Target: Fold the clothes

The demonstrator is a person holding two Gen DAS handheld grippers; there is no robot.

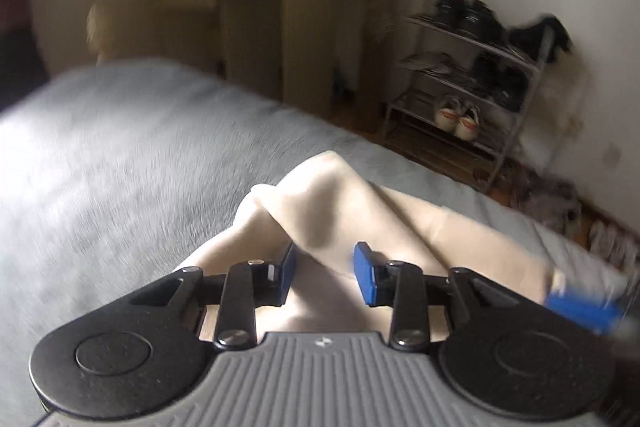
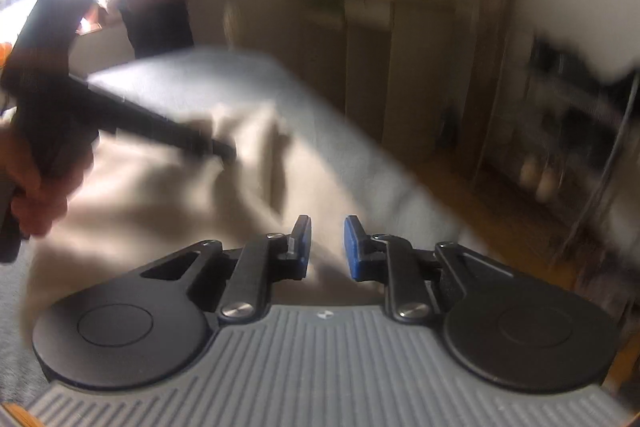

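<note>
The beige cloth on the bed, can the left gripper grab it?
Probably yes. The left gripper is right over the beige cloth, a raised fold sits between its parted jaws, and nothing blocks it.

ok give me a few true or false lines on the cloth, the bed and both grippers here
1. The cream garment lies on a grey bed cover. True.
2. The garment is folded flat into a neat square. False: it is bunched, with raised folds.
3. The left gripper has a visible gap between its blue pads. True.
4. The right gripper is clamped on a shoe. False: no shoe is between its pads; cream cloth shows behind the gap.
5. The shoe rack is bare. False: shoes sit on its shelves.
</note>
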